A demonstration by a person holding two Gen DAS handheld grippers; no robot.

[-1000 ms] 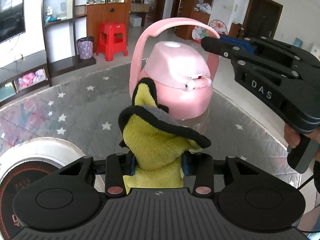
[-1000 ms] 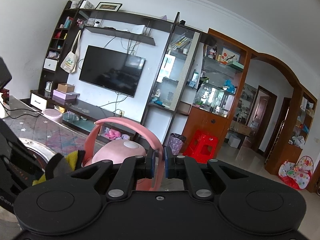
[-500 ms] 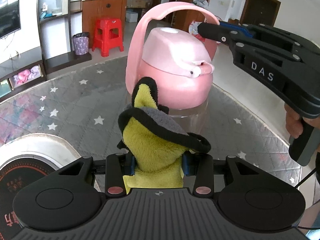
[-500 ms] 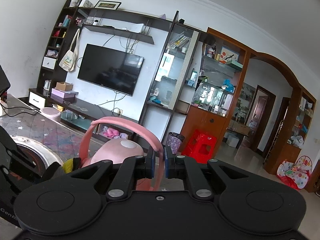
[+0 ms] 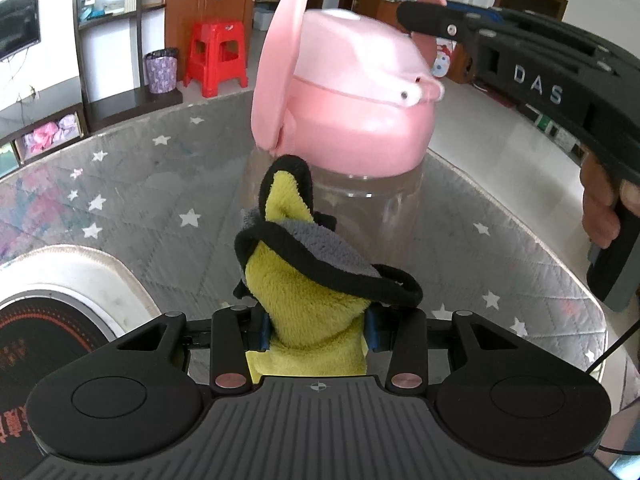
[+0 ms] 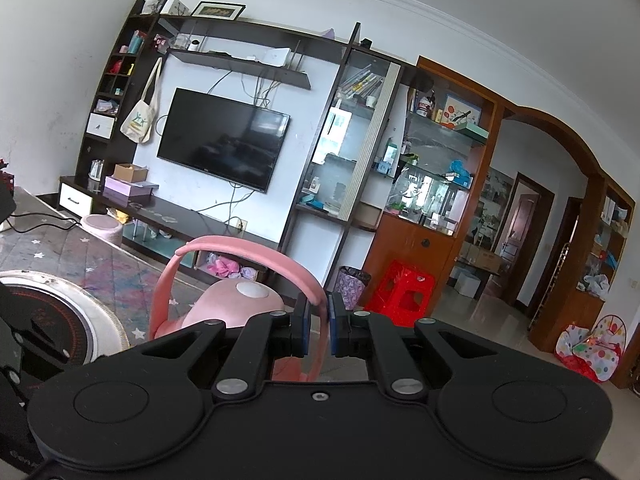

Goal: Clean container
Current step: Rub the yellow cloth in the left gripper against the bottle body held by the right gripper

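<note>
Container: the bottle [image 5: 352,128], with a clear body and pink lid, filled the upper centre of the left wrist view, standing on or held just over the star-print mat [image 5: 132,200]; its base was hidden behind the cloth.
Handle: the pink carrying handle [image 6: 248,252] arched over the lid and looked stiff enough to steady the bottle by.
Right gripper: the right gripper [image 6: 318,320] had its tongs pressed together on the handle, in the lower centre of the right wrist view.
Left gripper: the left gripper [image 5: 316,328] was pinching the yellow-green cloth [image 5: 308,300] with grey face and black edging, low in the frame; the cloth's tip lay against or just short of the clear wall, which I could not tell.
Handling: the bottle appeared empty, so likely light; the clear plastic wall looked smooth and probably slippery, and a bottle held only by its handle could swing under a wiping push. The cloth was soft and floppy, best pressed on with its bulk.
Hold: the handle for holding, the clear body for wiping.
Around: an induction cooker [image 5: 60,320] sat at lower left, near the cloth; a red stool [image 5: 216,56] and a bin [image 5: 160,70] stood well behind.
In the way: nothing visible lay between cloth and bottle.
</note>
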